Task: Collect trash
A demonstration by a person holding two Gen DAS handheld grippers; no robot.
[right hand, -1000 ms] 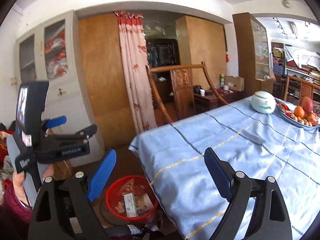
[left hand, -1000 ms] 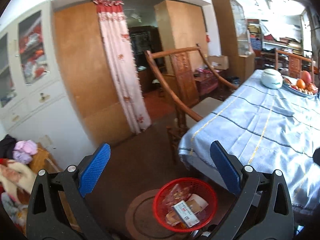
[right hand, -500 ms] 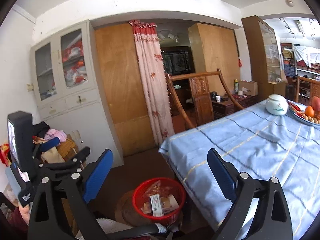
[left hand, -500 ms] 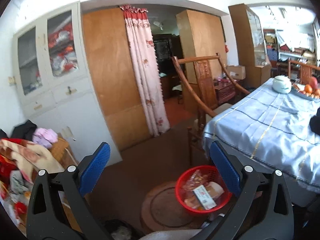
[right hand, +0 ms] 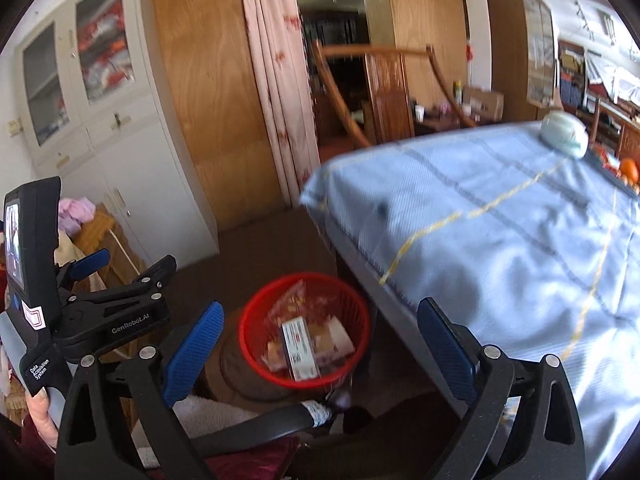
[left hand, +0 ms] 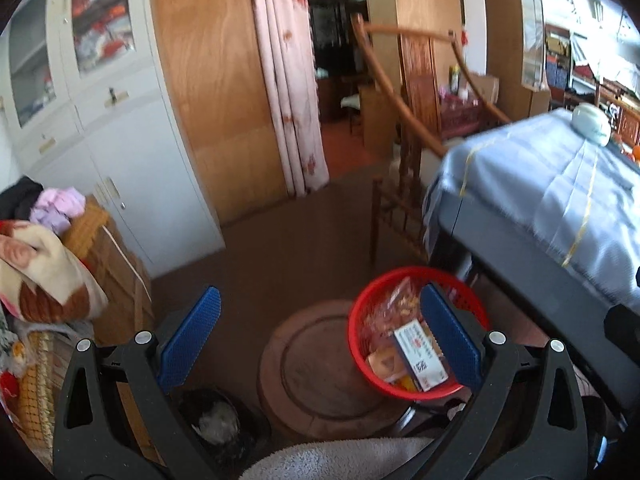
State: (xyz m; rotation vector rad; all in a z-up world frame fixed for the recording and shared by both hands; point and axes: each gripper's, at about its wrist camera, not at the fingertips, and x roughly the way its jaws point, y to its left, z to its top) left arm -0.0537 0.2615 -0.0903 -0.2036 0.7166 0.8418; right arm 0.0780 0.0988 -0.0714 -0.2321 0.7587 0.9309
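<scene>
A red mesh trash basket (left hand: 358, 314) stands on a round brown stool (left hand: 304, 376) on the floor beside the table; it also shows in the right wrist view (right hand: 256, 312). It holds wrappers and a white printed box (left hand: 420, 354), which also shows in the right wrist view (right hand: 300, 348). My left gripper (left hand: 320, 336) is open and empty, above and just left of the basket. My right gripper (right hand: 320, 348) is open and empty, above the basket's near side. The left gripper's body (right hand: 100, 304) shows at the left of the right wrist view.
A table with a blue cloth (right hand: 500, 232) fills the right side, with a white lidded pot (right hand: 564, 136) and fruit (right hand: 628, 168) at its far end. A wooden chair (left hand: 404, 152) stands beyond the basket. White cupboards (left hand: 100, 128) and piled clothes (left hand: 44, 264) are at the left.
Both grippers pulled back and tilted down from the table towards the floor. The red basket has shifted right and sits higher and larger in both views. Both grippers stayed open.
</scene>
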